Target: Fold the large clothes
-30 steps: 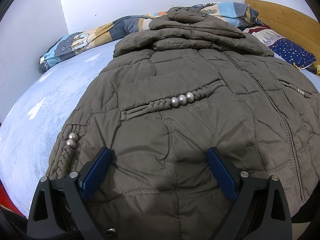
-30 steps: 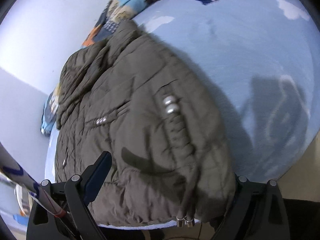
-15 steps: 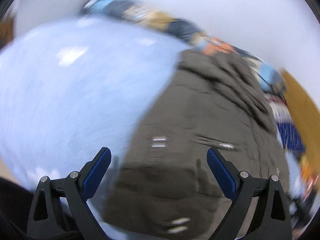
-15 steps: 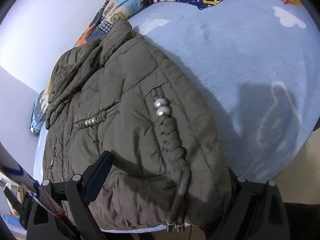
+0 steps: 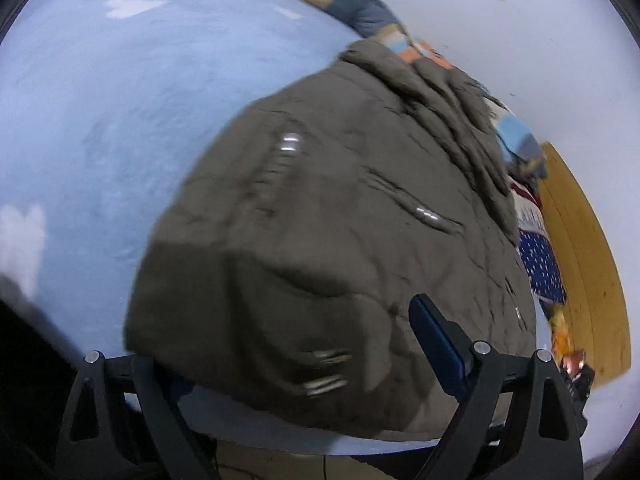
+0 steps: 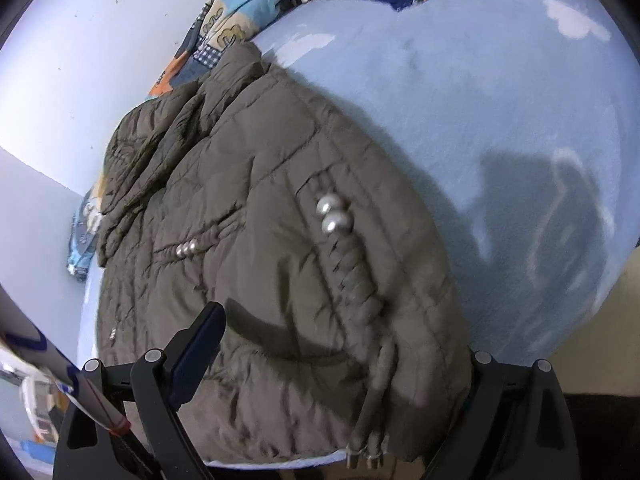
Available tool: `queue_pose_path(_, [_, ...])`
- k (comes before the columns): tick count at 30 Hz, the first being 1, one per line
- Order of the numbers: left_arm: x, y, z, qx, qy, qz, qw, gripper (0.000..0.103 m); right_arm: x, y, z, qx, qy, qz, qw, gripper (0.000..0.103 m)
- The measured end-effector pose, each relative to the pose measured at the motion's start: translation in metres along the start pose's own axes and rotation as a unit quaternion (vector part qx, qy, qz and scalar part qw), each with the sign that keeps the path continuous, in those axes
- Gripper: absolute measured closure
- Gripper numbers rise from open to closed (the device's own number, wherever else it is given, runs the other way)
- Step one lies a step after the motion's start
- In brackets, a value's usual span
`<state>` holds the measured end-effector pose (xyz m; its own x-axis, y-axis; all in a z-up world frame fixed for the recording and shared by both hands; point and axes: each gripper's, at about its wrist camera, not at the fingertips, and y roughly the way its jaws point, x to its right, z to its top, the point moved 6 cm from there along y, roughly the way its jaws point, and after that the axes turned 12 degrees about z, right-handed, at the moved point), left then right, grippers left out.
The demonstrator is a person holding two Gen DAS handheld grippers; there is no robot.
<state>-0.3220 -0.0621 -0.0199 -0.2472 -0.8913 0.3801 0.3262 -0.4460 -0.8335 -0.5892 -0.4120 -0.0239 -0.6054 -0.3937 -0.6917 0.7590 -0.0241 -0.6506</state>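
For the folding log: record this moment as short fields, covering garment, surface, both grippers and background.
garment: brown quilted jacket, spread flat, braided trim with silver beads
surface: light blue bed sheet
left gripper: jaws wide, straddling the hem corner, just been closing slightly
right gripper: straddling the opposite hem corner, grip unclear
background: patterned bedding, wooden headboard
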Motion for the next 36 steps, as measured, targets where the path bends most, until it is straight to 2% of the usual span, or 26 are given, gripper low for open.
queue_pose_path(5, [0.01,0.001,0.0,0.014,0.013,-0.003,0.9998,0.012,-0.008,0.004,-0.023,-0.02,-0.002,0.028,0.999,0.018])
queue_pose_path(7, [0.021,-0.004,0.001,0.035,0.038,-0.002,0.9987,0.017,-0.013,0.004,-0.026,-0.019,-0.011,0.043,0.999,0.028])
queue_pose_path(9, [0.031,-0.014,0.003,0.064,0.069,-0.003,0.9956,0.023,-0.019,-0.004,-0.022,0.003,-0.027,0.055,0.998,0.055])
queue_pose_path(11, [0.047,-0.02,0.005,0.097,0.115,0.008,0.9886,0.026,-0.025,-0.011,-0.018,0.023,-0.042,0.063,0.997,0.061])
queue_pose_path(13, [0.051,-0.016,0.003,0.101,0.14,0.031,0.9845,0.026,-0.024,-0.007,-0.018,0.02,-0.052,0.04,0.998,0.061])
queue_pose_path(14, [0.05,-0.01,0.001,0.09,0.143,0.043,0.9846,0.026,-0.021,-0.002,-0.019,0.012,-0.046,0.03,0.998,0.058])
queue_pose_path(17, [0.041,0.009,-0.002,0.054,0.147,0.07,0.9851,0.026,-0.005,0.007,-0.021,-0.009,-0.013,0.02,1.0,0.038])
queue_pose_path(19, [0.043,0.01,-0.003,0.057,0.153,0.074,0.9838,0.026,-0.004,0.01,-0.021,-0.011,-0.009,0.023,1.0,0.036])
queue_pose_path(20, [0.045,0.007,-0.003,0.064,0.158,0.074,0.9825,0.027,-0.006,0.01,-0.02,-0.011,-0.017,0.022,1.0,0.039])
queue_pose_path(21, [0.047,0.005,-0.003,0.07,0.162,0.074,0.9814,0.029,-0.011,0.009,-0.021,-0.008,-0.032,0.023,0.999,0.055])
queue_pose_path(22, [0.047,0.004,-0.003,0.077,0.167,0.079,0.9797,0.036,-0.016,0.008,-0.022,-0.006,-0.043,0.028,0.999,0.061])
queue_pose_path(23, [0.048,0.004,-0.003,0.081,0.172,0.087,0.9779,0.039,-0.022,0.004,-0.022,0.0,-0.06,0.029,0.998,0.069])
queue_pose_path(24, [0.048,0.004,-0.004,0.082,0.173,0.093,0.9771,0.04,-0.025,0.003,-0.022,0.004,-0.072,0.025,0.997,0.072])
queue_pose_path(27, [0.049,0.007,-0.006,0.086,0.185,0.112,0.9725,0.04,-0.032,0.004,-0.025,0.002,-0.112,-0.005,0.994,0.072])
queue_pose_path(30, [0.053,0.008,-0.011,0.1,0.213,0.141,0.9616,0.04,-0.031,0.009,-0.028,-0.006,-0.128,-0.031,0.991,0.072])
queue_pose_path(32, [0.053,0.009,-0.013,0.106,0.222,0.151,0.9575,0.04,-0.03,0.014,-0.03,-0.013,-0.135,-0.048,0.99,0.071])
queue_pose_path(36, [0.052,0.01,-0.015,0.11,0.229,0.161,0.9535,0.04,-0.029,0.02,-0.03,-0.011,-0.135,-0.057,0.989,0.068])
